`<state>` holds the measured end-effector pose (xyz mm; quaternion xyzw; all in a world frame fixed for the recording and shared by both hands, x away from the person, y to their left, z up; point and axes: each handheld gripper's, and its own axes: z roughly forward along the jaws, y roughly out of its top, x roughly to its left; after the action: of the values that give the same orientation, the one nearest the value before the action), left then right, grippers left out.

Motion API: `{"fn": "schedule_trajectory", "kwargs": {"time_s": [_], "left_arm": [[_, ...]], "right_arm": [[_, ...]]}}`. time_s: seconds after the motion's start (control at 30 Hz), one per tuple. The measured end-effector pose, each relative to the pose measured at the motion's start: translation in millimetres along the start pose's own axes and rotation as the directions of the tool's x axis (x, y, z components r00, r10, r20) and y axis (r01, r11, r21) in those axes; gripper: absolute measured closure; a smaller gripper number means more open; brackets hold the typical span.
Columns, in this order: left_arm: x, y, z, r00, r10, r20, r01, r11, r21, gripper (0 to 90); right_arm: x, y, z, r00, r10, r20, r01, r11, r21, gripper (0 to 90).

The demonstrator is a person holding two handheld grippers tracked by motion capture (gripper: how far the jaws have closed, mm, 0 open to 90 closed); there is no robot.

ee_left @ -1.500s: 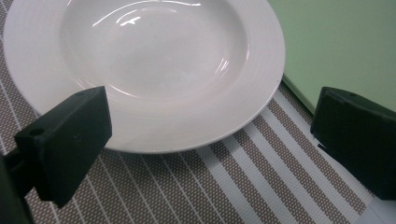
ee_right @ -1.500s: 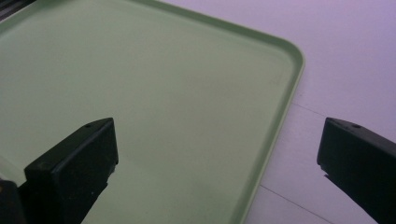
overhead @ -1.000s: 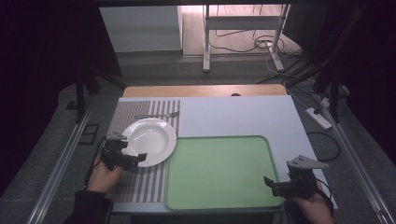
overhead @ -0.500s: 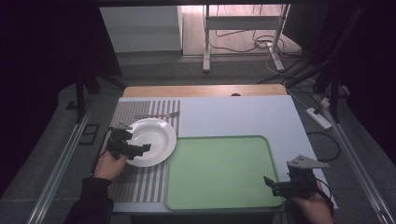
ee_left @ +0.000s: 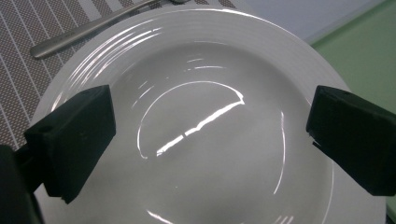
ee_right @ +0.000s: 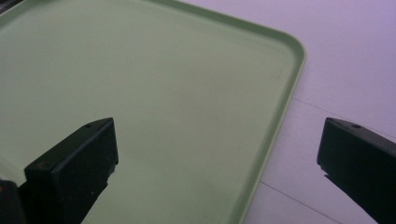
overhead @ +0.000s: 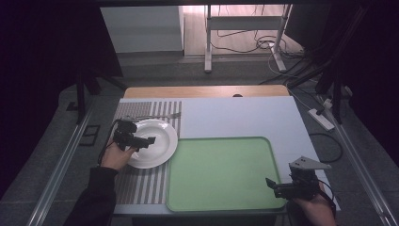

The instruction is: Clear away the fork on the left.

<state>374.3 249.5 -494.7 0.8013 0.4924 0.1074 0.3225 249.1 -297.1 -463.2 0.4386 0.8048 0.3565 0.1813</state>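
Note:
A white plate (overhead: 155,141) (ee_left: 215,116) lies on the striped placemat (overhead: 141,183) at the table's left. My left gripper (overhead: 146,140) (ee_left: 210,135) hovers over the plate's near-left part, jaws wide open with only the plate's bowl seen between them. A fork (overhead: 157,116) (ee_left: 93,28) lies just behind the plate. The green tray (overhead: 221,172) (ee_right: 163,93) sits at the front middle with nothing on it. My right gripper (overhead: 273,184) (ee_right: 215,168) is open over the tray's near-right corner and rim.
The light blue table top (overhead: 235,115) stretches behind the tray, with a wooden strip (overhead: 207,91) at its far edge. A power strip (overhead: 321,117) and cables lie on the floor to the right. Metal rails (overhead: 61,165) flank the table.
My left gripper moved forward and to the right, from the plate's left rim to above the plate. The right gripper stayed put.

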Motion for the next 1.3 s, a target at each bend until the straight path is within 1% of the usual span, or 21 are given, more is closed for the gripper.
{"fn": "schedule_trajectory", "kwargs": {"time_s": [0.1,0.3,0.43,0.67,0.87,1.1,1.23,1.3], "left_arm": [[2.8,4.0,4.3,1.0000,0.004,0.001,-0.004,1.0000,0.005,1.6],[11.0,12.5,14.3,0.9999,-0.003,0.012,0.003,1.0000,0.004,0.8],[16.1,18.5,20.8,0.9999,-0.003,0.010,0.003,1.0000,0.007,0.5],[24.9,29.9,33.7,1.0000,-0.003,-0.003,0.003,0.9998,0.019,0.0],[31.7,39.5,43.7,0.9999,-0.013,-0.008,0.014,0.9997,0.019,0.0],[38.7,50.5,57.6,0.9996,-0.018,-0.021,0.019,0.9990,0.041,0.0],[42.8,56.3,62.1,0.9995,-0.027,-0.019,0.028,0.9987,0.043,0.5],[44.0,58.6,63.4,0.9990,-0.030,-0.033,0.031,0.9987,0.040,2.2]], "right_arm": [[0.1,0.0,0.1,1.0000,-0.001,0.004,0.001,1.000,0.001,0.0],[-0.2,0.0,0.2,1.0000,0.001,-0.001,-0.001,1.000,0.002,0.0],[-0.2,0.1,0.4,1.0000,0.000,-0.001,0.000,1.000,0.004,0.0],[-0.4,0.0,0.7,1.0000,0.001,-0.001,-0.001,1.000,0.004,0.0],[-0.5,0.0,0.8,1.0000,0.001,-0.002,-0.001,1.000,0.005,0.0],[-0.6,0.1,0.9,1.0000,0.001,-0.001,-0.001,1.000,0.006,0.0],[-0.8,-0.1,0.7,1.0000,0.002,-0.002,-0.002,1.000,0.005,0.0],[-0.8,-0.1,0.7,1.0000,0.002,-0.003,-0.002,1.000,0.005,0.0]]}}
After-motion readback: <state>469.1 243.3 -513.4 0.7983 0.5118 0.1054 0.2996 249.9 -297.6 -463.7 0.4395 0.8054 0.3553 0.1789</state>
